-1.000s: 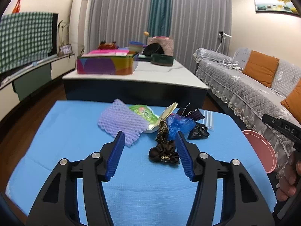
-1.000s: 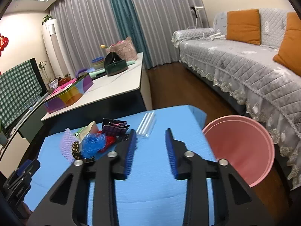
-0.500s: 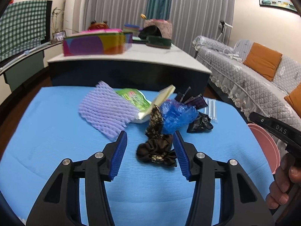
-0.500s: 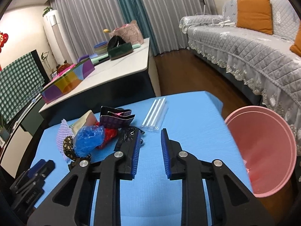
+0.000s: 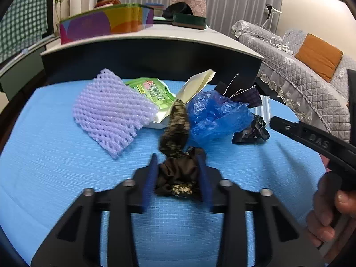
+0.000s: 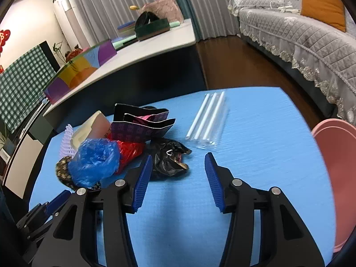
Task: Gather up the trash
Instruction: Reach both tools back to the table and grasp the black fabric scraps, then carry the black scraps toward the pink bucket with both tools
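"DAS" stands on the right hand-held gripper (image 5: 316,136).

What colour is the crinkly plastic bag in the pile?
Blue; the plastic bag shows best in the left wrist view.

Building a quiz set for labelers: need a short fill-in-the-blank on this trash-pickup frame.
1. The left gripper has its jaws around the dark brown ____ wrapper.
2. The right gripper hovers with nothing between its jaws, just right of the crumpled ____ plastic bag.
3. The clear tubes lie on the ____ table cover.
4. The tub at the table's right edge is ____.

Missing words: crumpled; black; blue; pink
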### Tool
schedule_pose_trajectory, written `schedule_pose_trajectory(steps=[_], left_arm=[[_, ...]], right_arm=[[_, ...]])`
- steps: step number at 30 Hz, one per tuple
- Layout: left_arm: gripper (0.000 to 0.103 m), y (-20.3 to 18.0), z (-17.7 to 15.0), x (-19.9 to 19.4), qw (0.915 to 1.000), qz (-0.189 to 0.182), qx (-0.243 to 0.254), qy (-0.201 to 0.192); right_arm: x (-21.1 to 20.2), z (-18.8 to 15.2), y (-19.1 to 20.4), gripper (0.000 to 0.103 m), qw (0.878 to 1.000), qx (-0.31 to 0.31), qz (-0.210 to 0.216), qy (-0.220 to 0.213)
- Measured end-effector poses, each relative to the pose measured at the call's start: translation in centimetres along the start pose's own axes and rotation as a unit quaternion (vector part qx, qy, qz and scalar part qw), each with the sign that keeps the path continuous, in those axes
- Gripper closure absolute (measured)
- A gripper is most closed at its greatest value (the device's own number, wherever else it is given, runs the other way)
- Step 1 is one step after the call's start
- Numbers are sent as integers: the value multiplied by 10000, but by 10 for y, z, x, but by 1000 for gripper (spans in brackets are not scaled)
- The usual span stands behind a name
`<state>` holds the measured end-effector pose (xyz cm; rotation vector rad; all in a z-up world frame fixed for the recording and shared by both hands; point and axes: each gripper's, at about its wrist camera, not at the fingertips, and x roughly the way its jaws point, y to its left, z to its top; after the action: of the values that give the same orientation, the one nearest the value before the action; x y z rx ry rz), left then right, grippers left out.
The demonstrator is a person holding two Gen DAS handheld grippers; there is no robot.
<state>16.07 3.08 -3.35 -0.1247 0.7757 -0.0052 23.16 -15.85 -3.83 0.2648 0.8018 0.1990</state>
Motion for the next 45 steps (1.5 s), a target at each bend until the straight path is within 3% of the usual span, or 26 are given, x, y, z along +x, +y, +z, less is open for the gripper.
schedule_pose_trajectory(steps=[3, 6, 11, 14, 15, 16, 19, 20, 22, 24, 26, 45], left_arm=[[86, 1, 2, -3, 9999, 99, 53, -69], [88, 5, 3, -5, 9999, 120, -50, -88], [88, 8, 2, -6, 9999, 83, -76, -80], [80, 8, 3, -3, 9998, -25, -167, -46], [70, 9, 3, -3, 9998, -45, -188, -36], [67, 8, 3, -1, 9998, -38, -185, -24], [67, 3, 2, 3, 10000, 49, -52, 10], [67, 1, 2, 4, 10000, 53, -34, 12], [79, 2, 3, 6, 10000, 52, -13, 13], [85, 1, 3, 4, 10000, 80, 14, -27], [86, 0, 4, 1, 9999, 149, 26, -63], [87, -9, 3, -52, 9982, 127, 138, -573]], right_arm=[[12, 1, 6, 49, 9999, -45, 32, 108], [25, 2, 16, 45, 9995, -204, -2, 245], [35, 2, 17, 47, 9987, -243, -107, 440], [31, 0, 18, 56, 9986, -313, -132, 403], [28, -1, 18, 61, 9987, -339, -143, 362], [25, -1, 18, 66, 9988, -356, -133, 318], [14, -2, 18, 69, 9988, -416, -8, 264], [10, -3, 18, 69, 9987, -441, 3, 249], [3, -6, 19, 70, 9985, -510, -22, 208], [-4, -9, 19, 70, 9985, -523, 7, 174], [-12, -11, 18, 70, 9984, -542, 7, 130], [-111, -20, -1, 70, 9969, -531, -285, -514]])
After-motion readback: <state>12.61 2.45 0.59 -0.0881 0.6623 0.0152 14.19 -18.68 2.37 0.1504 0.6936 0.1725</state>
